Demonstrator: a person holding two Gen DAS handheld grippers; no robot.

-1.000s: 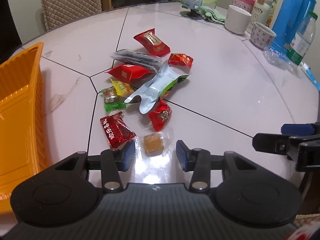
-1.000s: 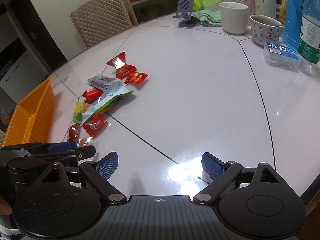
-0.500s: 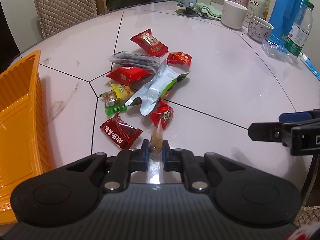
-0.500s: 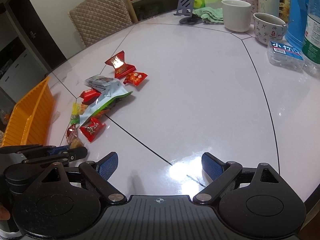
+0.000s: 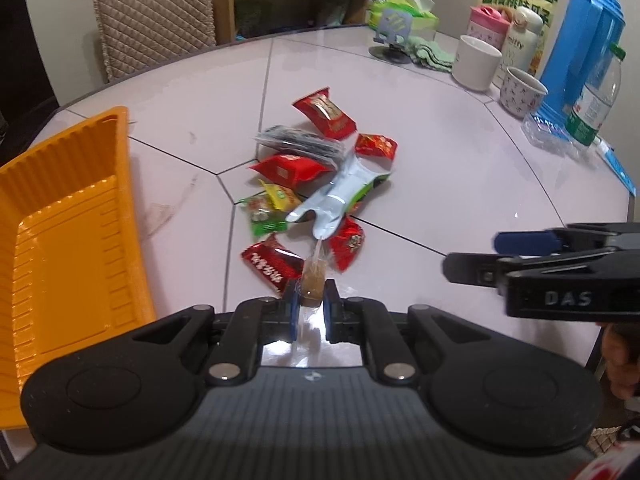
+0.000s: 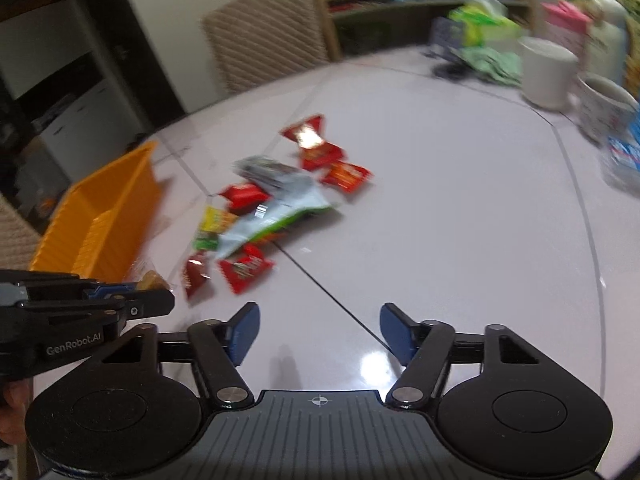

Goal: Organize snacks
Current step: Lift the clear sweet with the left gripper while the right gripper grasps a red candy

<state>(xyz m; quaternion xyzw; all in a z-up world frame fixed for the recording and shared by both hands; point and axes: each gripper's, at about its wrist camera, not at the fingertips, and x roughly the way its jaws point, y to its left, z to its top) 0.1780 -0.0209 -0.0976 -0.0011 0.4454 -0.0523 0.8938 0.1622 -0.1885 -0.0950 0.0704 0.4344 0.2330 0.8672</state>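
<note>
My left gripper [image 5: 311,309] is shut on a small brown wrapped candy [image 5: 313,280] and holds it above the white table. The candy also shows in the right wrist view [image 6: 151,280]. Beyond it lies a pile of snacks: a dark red packet [image 5: 272,265], a red packet [image 5: 347,242], a silver-green pouch [image 5: 340,196], a green packet [image 5: 262,214] and more red ones [image 5: 325,114]. An orange tray [image 5: 60,248] lies to the left. My right gripper [image 6: 320,334] is open and empty, to the right of the pile.
Along the table's far right stand a white mug [image 5: 476,62], a patterned cup [image 5: 520,96], a blue thermos [image 5: 580,44], a water bottle [image 5: 596,108] and a phone stand [image 5: 394,36]. A quilted chair [image 5: 154,16] stands behind the table.
My left gripper closed on the brown candy and lifted it off the table. My right gripper has shifted toward the pile and stays open.
</note>
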